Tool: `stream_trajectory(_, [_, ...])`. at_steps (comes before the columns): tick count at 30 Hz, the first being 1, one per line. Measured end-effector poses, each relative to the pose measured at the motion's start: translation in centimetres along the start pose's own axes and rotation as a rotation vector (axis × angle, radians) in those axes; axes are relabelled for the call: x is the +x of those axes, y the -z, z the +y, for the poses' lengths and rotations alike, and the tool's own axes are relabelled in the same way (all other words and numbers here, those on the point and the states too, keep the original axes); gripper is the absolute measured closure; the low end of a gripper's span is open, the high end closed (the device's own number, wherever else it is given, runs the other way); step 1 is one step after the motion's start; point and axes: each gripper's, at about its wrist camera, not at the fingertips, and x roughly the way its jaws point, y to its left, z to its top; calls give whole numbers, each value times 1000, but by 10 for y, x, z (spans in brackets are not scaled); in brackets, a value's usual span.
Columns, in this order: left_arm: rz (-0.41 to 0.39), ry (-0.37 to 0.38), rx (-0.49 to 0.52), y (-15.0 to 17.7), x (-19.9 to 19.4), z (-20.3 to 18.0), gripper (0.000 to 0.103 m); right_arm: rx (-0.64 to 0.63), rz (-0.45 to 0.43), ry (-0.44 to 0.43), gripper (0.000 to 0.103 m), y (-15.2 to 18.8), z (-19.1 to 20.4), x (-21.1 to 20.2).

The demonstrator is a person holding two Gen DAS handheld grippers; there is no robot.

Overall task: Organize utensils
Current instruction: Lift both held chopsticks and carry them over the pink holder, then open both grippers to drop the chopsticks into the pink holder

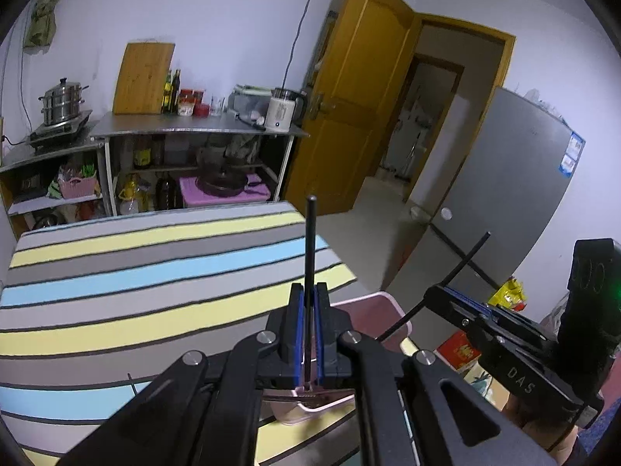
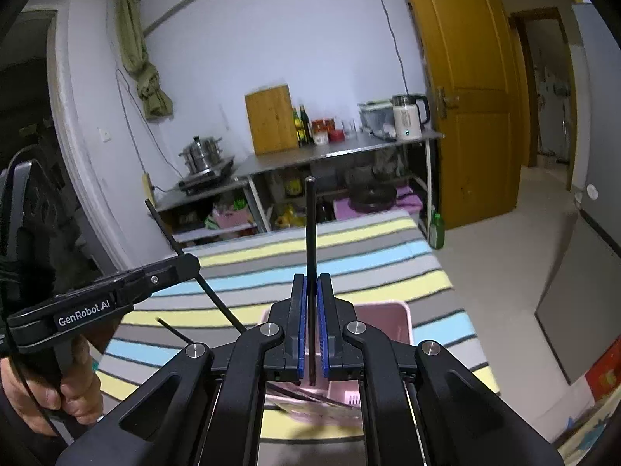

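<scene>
My left gripper (image 1: 309,291) is shut on a black chopstick (image 1: 310,240) that sticks up between its blue pads. My right gripper (image 2: 311,283) is shut on a second black chopstick (image 2: 310,225), also upright. Both hover over a pink plastic basket (image 1: 382,310) on the striped table (image 1: 136,272); the basket also shows in the right wrist view (image 2: 388,318). The right gripper appears in the left view (image 1: 442,291) with its chopstick (image 1: 462,260). The left gripper appears in the right view (image 2: 186,262) with its chopstick (image 2: 170,233). Another black chopstick (image 2: 174,330) lies on the table.
A steel counter (image 1: 194,126) with a cutting board (image 1: 143,77), bottles and a kettle (image 1: 281,110) stands behind the table. A steamer pot (image 1: 62,101) sits at left. An open wooden door (image 1: 361,97) and a grey fridge (image 1: 504,194) are at right.
</scene>
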Motion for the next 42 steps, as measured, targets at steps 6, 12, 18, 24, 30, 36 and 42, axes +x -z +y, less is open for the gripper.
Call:
stream_trajectory(6, [34,0,1,9,15,3,97,7,67,2,97,19,-6,25])
stream_trajectory(12, [39,-8,14,10,15,1,97,29,109,2,97,27,-13,35])
stream_trajectory(18, [15,-11,13,4,6,-1,97,17,96,15,84,22,-11,28])
stream_trajectory(24, [-16,-21,14,-2,-13,1,97,21,65,32,84,15,-12,14])
stream_trajectory(30, [-51,-16,-9,-1,-39,8,97,20,32,42,84,14,-9,-6])
stream_trajectory(36, [-74,-36,-36,13,-67,23,97,10,-4,39,83,18,-3,-30])
stream_trajectory(42, [-76,-73,-51,37,-86,37,97,-5,-14,-4,83,32,12,-49])
